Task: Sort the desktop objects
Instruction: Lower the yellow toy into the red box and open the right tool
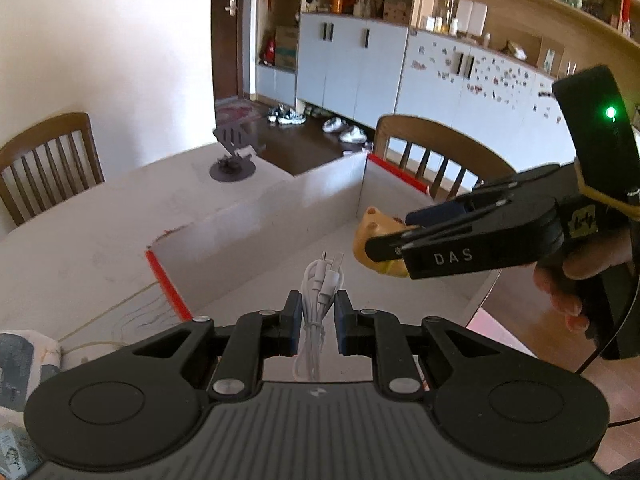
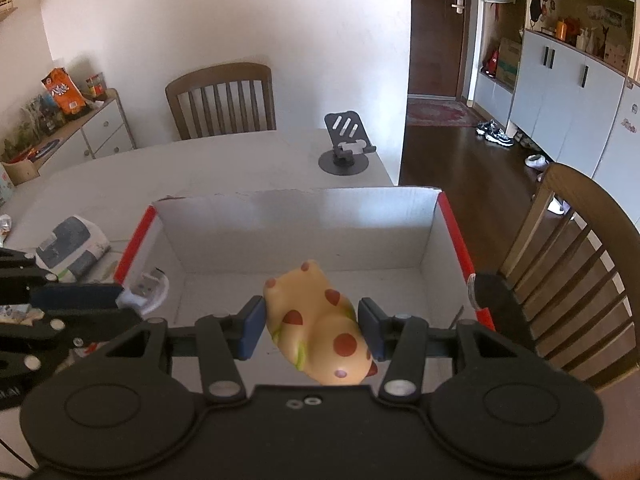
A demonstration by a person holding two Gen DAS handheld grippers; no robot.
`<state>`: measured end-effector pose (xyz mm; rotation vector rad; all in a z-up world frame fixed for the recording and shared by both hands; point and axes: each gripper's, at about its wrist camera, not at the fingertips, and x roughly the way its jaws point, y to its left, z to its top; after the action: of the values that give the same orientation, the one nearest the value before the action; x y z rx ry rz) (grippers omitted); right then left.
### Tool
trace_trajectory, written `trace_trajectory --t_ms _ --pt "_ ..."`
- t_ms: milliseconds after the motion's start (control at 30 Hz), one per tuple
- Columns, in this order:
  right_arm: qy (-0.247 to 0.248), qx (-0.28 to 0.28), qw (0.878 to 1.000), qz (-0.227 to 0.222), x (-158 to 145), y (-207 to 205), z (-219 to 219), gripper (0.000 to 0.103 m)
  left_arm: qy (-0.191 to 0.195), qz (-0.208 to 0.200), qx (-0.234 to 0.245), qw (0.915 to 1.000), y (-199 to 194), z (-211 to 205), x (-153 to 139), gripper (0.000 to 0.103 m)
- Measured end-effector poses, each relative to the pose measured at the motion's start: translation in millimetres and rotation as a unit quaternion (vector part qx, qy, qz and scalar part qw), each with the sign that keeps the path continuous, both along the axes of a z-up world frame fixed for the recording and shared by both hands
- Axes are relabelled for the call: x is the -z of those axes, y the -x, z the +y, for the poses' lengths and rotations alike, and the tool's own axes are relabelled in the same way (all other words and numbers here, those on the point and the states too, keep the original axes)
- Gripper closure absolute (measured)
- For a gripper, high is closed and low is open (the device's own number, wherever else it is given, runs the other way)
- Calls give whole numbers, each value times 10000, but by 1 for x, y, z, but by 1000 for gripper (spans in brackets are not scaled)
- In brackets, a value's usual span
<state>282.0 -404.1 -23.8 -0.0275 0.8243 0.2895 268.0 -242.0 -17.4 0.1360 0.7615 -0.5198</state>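
In the left wrist view, the left gripper (image 1: 317, 316) is clenched on a bundled white cable (image 1: 320, 284), whose plugs stick out past the blue pads above the open cardboard box (image 1: 256, 216). The right gripper (image 1: 384, 236) comes in from the right, grasping a yellow spotted toy (image 1: 366, 232) over the same box. A hand (image 1: 576, 276) wraps its handle. The floor of the box looks bare here, so nothing seems sorted into it yet; both things are carried but not dropped. A phone stand (image 1: 234, 156) waits on the table (image 1: 80, 240) beyond the box.

In the right wrist view, the right gripper (image 2: 312, 326) holds the toy (image 2: 320, 328) between its pads, hanging over the box (image 2: 300, 220) near its front. The left gripper (image 2: 124, 300) shows at the left edge with the cable's plug (image 2: 146, 284) at the box's left wall. Only this view shows a tissue pack (image 2: 72, 246) lying on the table (image 2: 200, 164) left of the box; it and the phone stand (image 2: 346, 142) probably remain to be sorted.
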Motion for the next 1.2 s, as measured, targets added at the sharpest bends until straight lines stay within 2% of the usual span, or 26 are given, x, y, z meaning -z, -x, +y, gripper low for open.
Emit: trace_trajectory --t_ms 333,667,1200 --pt "92 -80 9995 304 18 -14 -8 53 -368 347 60 9987 -21 -16 25 87" --pt "107 -170 9980 606 33 -27 -9 53 -835 659 284 9939 -32 -32 40 87" --pt "186 -140 9943 1044 54 -30 -10 53 -1136 1287 453 9841 -39 -42 61 87"
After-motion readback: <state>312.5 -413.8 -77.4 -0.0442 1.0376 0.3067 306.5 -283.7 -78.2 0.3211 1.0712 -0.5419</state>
